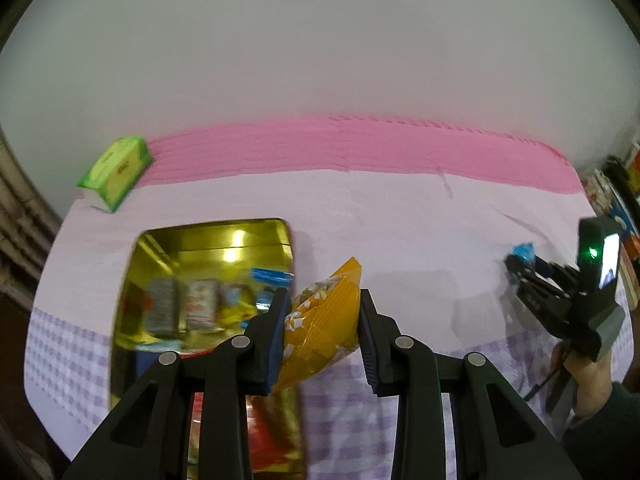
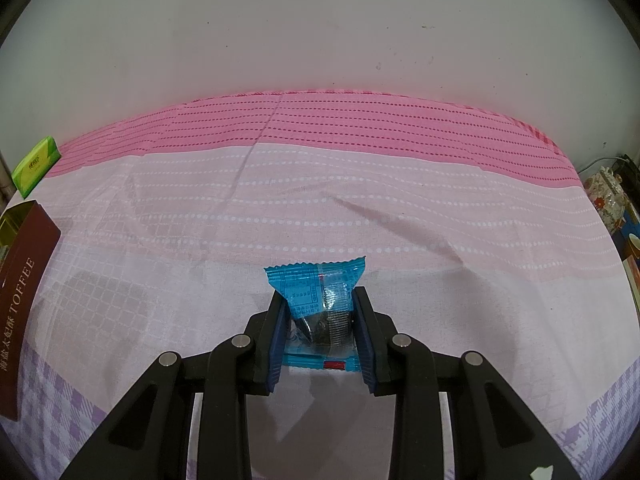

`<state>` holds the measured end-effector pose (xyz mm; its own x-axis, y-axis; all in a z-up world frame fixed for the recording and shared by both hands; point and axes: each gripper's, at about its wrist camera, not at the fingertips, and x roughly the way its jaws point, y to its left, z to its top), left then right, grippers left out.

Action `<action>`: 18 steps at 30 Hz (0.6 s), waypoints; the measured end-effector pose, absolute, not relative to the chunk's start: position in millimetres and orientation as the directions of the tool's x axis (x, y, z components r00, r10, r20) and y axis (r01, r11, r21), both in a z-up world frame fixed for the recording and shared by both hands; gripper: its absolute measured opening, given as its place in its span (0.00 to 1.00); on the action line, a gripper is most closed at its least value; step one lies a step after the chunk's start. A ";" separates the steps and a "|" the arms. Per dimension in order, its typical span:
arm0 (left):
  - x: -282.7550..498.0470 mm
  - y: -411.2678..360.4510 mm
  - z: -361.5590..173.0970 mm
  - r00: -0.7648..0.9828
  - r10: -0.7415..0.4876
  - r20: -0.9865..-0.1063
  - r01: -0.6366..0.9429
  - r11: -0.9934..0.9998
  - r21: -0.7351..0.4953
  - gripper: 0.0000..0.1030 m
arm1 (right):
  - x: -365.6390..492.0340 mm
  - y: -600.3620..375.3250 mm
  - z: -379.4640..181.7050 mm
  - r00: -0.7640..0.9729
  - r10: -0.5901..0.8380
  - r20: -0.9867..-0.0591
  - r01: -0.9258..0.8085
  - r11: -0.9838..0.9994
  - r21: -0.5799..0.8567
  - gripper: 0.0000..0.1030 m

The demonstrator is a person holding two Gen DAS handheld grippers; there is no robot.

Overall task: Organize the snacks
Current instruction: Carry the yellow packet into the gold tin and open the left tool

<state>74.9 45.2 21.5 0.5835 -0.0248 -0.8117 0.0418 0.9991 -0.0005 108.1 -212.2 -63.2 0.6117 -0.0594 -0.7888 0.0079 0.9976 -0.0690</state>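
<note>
The left gripper point(image 1: 322, 320) pinches a crinkled yellow snack packet point(image 1: 320, 322) at lower centre, just right of the open gold tin point(image 1: 208, 240) of snacks. The right gripper point(image 2: 320, 330) clamps a blue foil snack packet point(image 2: 318, 296) above the pink cloth-covered table point(image 2: 440, 220).

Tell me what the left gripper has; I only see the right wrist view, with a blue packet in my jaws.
Observer: The left gripper is shut on a yellow snack bag.
Operator: Where is it relative to the tin?
Observer: The bag is beside the right edge of the open gold tin, not over the middle.
Operator: Anything in the tin yet?
Observer: Yes, several wrapped snacks lie inside, though they are blurred.
Operator: Can you see my gripper from there?
Observer: Yes, the right gripper shows at the far right, shut on the blue packet.
</note>
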 end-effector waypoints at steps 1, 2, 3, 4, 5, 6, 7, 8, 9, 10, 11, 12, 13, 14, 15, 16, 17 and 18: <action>75.2 51.5 22.2 0.586 -0.012 -0.810 0.027 1.000 0.005 0.33 | 108.1 -212.3 -63.2 0.612 -0.060 -0.789 0.008 0.998 -0.069 0.29; 76.3 58.3 23.2 0.587 0.001 -0.810 0.013 1.000 0.011 0.33 | 108.0 -212.3 -63.2 0.612 -0.059 -0.789 0.008 0.998 -0.069 0.29; 77.4 65.6 23.9 0.587 0.018 -0.810 -0.005 1.000 0.018 0.33 | 108.0 -212.3 -63.2 0.612 -0.059 -0.789 0.008 0.998 -0.069 0.29; 77.4 70.5 23.9 0.586 0.027 -0.810 -0.016 1.000 0.022 0.33 | 108.0 -212.2 -63.3 0.612 -0.059 -0.789 0.008 0.998 -0.069 0.29; 78.3 78.3 23.6 0.583 0.039 -0.812 -0.033 0.999 0.024 0.33 | 108.0 -212.1 -63.2 0.612 -0.060 -0.789 0.008 0.998 -0.069 0.29; 78.6 84.6 23.4 0.580 0.047 -0.813 -0.046 0.999 0.024 0.33 | 108.1 -212.4 -63.3 0.612 -0.060 -0.789 0.008 0.998 -0.069 0.29; 79.5 93.5 22.0 0.575 0.059 -0.816 -0.069 0.997 0.024 0.33 | 108.0 -212.3 -63.3 0.612 -0.059 -0.789 0.008 0.998 -0.069 0.29; 80.1 98.9 21.2 0.572 0.068 -0.817 -0.082 0.996 0.026 0.33 | 108.0 -212.1 -63.3 0.612 -0.060 -0.789 0.008 0.998 -0.069 0.29; 80.4 104.4 20.6 0.570 0.079 -0.818 -0.094 0.995 0.031 0.33 | 108.0 -212.2 -63.4 0.612 -0.060 -0.789 0.008 0.997 -0.070 0.29; 81.4 111.6 18.6 0.566 0.101 -0.818 -0.111 0.993 0.045 0.33 | 108.0 -212.2 -63.4 0.612 -0.061 -0.789 0.008 0.997 -0.071 0.29; 82.6 115.9 16.8 0.562 0.111 -0.820 -0.121 0.991 0.051 0.33 | 108.0 -212.4 -63.4 0.612 -0.060 -0.789 0.008 0.997 -0.070 0.29; 83.5 120.5 14.8 0.558 0.117 -0.822 -0.130 0.990 0.053 0.33 | 107.8 -212.0 -63.3 0.612 -0.061 -0.789 0.009 0.998 -0.070 0.29; 84.4 126.8 12.3 0.551 0.124 -0.825 -0.141 0.988 0.055 0.33 | 107.7 -211.7 -63.2 0.612 -0.061 -0.789 0.009 0.998 -0.070 0.29; 84.9 130.2 10.2 0.547 0.132 -0.826 -0.149 0.987 0.059 0.33 | 107.7 -211.7 -63.2 0.612 -0.061 -0.789 0.009 0.998 -0.070 0.29; 85.2 132.9 8.1 0.543 0.141 -0.828 -0.156 0.986 0.066 0.33 | 107.7 -212.1 -63.3 0.612 -0.061 -0.789 0.009 0.997 -0.070 0.29; 85.9 137.3 5.0 0.537 0.151 -0.830 -0.164 0.984 0.073 0.33 | 107.7 -211.7 -63.3 0.612 -0.061 -0.789 0.009 0.997 -0.070 0.29; 86.1 139.6 2.6 0.532 0.156 -0.832 -0.168 0.983 0.077 0.33 | 107.7 -212.0 -63.3 0.612 -0.062 -0.789 0.009 0.997 -0.071 0.29; 86.3 141.9 -0.1 0.527 0.160 -0.835 -0.172 0.982 0.080 0.33 | 107.7 -211.8 -63.2 0.612 -0.062 -0.789 0.009 0.997 -0.071 0.29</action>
